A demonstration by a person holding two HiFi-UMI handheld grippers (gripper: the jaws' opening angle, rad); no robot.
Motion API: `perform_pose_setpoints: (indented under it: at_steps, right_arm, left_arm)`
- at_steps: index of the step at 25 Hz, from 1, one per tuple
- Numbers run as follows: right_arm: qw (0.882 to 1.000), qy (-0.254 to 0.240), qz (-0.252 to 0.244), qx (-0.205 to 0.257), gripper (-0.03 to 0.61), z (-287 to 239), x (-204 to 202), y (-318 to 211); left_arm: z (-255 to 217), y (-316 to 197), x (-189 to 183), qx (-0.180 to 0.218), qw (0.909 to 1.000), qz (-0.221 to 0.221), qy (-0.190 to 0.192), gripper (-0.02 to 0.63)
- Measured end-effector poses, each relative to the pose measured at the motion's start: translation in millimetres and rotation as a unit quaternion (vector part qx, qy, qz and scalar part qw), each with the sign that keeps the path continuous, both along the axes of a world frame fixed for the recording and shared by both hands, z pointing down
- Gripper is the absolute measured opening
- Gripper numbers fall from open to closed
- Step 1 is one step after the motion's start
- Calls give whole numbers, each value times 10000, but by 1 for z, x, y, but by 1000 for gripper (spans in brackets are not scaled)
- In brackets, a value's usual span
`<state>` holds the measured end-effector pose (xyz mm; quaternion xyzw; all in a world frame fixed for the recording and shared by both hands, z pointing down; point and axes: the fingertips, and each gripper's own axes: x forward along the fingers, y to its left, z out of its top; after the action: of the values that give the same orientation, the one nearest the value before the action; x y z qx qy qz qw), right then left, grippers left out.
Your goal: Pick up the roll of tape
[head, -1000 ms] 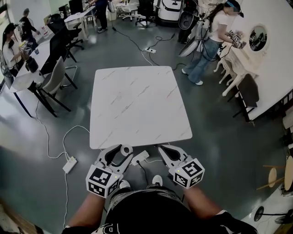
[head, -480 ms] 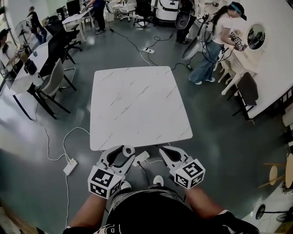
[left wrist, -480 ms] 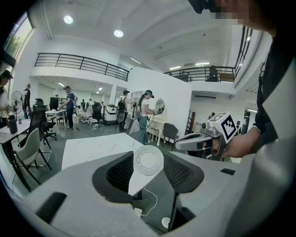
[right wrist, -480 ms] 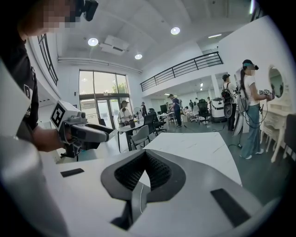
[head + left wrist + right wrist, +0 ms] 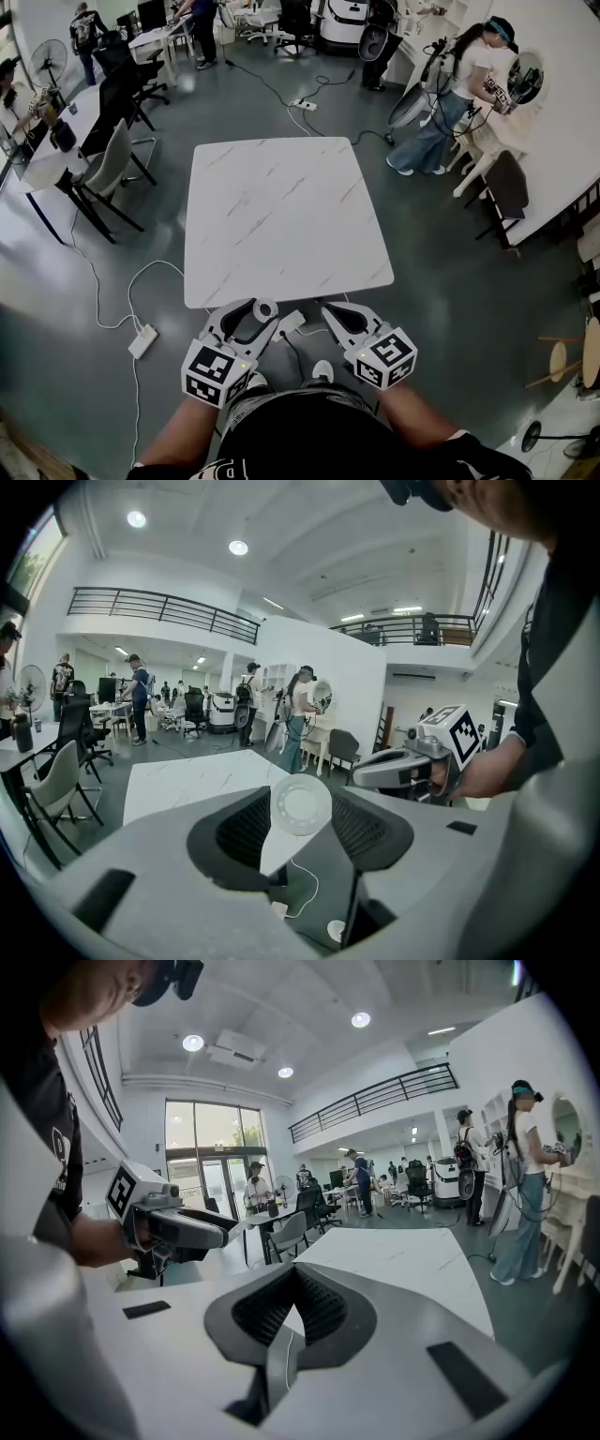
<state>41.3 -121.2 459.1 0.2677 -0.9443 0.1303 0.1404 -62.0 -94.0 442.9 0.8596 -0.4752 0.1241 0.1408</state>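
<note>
The roll of tape [image 5: 265, 307] is a small white ring pinched between the tips of my left gripper [image 5: 262, 310], which is shut on it. They hang over the floor just off the near edge of the white marble table [image 5: 281, 216]. In the left gripper view the roll of tape [image 5: 300, 805] faces the camera flat-on between the jaws of the left gripper [image 5: 300, 810]. My right gripper [image 5: 328, 310] is beside it to the right, jaws together and holding nothing. In the right gripper view the right gripper [image 5: 294, 1277] has its tips touching.
A power strip [image 5: 288, 324] with a cable lies on the floor under the grippers, and another power strip [image 5: 142, 339] lies to the left. Chairs [image 5: 112, 164] and desks stand at the left. A person [image 5: 450, 94] stands at a counter at the back right.
Both grippers stay almost where they were, the left still holding the roll. The person at the back right has stepped further right toward the wall.
</note>
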Motion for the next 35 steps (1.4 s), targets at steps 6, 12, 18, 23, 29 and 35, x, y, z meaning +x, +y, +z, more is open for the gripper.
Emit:
perform_pose_setpoints:
  at_steps: [6,12,18,23,29,35]
  right_arm:
    - [10000,-2,10,16,5,-1,1,1]
    - [10000,-14,40,38,5,-1,1,1]
    - [9999,-20,106,30,5,-2,5,-1]
    - [9998,-89,159,-17,5,-2,7,-2]
    - [9998,-97,143,-43,5,2,3,1]
    - [9999,-72,116,-56,5,1,3,0]
  left_arm:
    - [-2,2,-2,18,10000,-21,-17,210]
    - [-1,3,-1,4,10000,-7,-4,210]
    - [-2,3,2,-11,10000,13,23,210]
    - [-1,4,1,-7,10000,31,-6,210]
    - [1,6,-2,7,10000,23,-4,210]
    - [-2,5,0,20,10000,37,-1,210]
